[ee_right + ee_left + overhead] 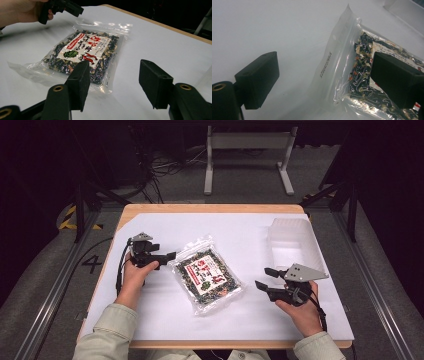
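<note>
- A wooden table (pixel 210 208) wears a smooth white sheet (pixel 240 320) over most of its top.
- A frosted plastic bin (pixel 295 245), rectangular, sits at the sheet's far right.
- A glossy clear packet (pixel 207 274) lies flat mid-sheet, tilted, packed with dark dried bits under a red-and-white label.
- The right gripper (pixel 266 279), matte black, is held wide open and empty, near the packet's right side.
- The left gripper (pixel 171 255) gapes wide at the packet's sealed top edge, gripping nothing.
</note>
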Tool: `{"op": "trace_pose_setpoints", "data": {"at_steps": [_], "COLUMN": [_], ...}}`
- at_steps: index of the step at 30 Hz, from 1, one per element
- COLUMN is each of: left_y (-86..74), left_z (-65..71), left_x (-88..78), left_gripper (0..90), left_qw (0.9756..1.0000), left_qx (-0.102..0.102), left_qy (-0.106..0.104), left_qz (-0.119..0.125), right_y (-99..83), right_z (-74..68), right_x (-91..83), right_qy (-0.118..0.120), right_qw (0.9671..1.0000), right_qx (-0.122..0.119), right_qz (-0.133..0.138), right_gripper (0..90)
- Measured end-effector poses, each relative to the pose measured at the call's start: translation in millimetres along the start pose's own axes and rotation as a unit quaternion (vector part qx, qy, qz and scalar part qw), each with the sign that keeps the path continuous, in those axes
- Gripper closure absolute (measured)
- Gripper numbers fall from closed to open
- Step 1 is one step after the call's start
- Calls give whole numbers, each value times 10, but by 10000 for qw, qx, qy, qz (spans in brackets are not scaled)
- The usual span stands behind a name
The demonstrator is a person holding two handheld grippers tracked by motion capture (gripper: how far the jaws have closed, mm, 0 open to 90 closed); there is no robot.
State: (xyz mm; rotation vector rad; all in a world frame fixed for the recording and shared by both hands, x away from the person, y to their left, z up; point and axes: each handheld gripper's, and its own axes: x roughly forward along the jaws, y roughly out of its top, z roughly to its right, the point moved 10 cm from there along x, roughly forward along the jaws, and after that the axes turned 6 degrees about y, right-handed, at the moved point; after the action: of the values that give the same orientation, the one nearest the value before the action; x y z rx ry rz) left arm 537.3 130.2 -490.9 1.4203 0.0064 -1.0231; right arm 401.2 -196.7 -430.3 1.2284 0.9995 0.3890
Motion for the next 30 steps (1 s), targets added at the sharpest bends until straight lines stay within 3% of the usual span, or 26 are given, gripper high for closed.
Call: {"op": "trace_pose_setpoints", "data": {"at_steps": [8,10,13,20,26,28,30], "left_y": [-83,-123,-166,-180,-194,-204,-214], "left_z": [34,34,44,56,114,144,150], "left_x": [51,52,65,65,70,61,56], "left_gripper": [151,185,194,207,249,258,303], "left_qw": [9996,9989,9978,9973,9965,9952,9951], "left_qx": [-14,-28,-162,-175,-126,-192,-138], "left_qy": [-91,-117,-177,-263,-442,-602,-589], "left_qz": [-283,-455,-616,-664,-703,-745,-776], "right_y": [-8,-8,-9,-5,-6,-3,18], "right_z": [-3,-11,-13,-33,-38,-37,-47], "right_x": [-10,-2,9,26,33,34,31], "right_qy": [0,17,34,131,158,167,247], "right_qw": [10000,10000,10000,9999,9999,9998,9995], "right_qx": [4,7,-3,45,58,67,149], "right_qz": [1,-1,-10,-1,-3,2,88], "right_gripper": [422,422,420,412,406,406,405]}}
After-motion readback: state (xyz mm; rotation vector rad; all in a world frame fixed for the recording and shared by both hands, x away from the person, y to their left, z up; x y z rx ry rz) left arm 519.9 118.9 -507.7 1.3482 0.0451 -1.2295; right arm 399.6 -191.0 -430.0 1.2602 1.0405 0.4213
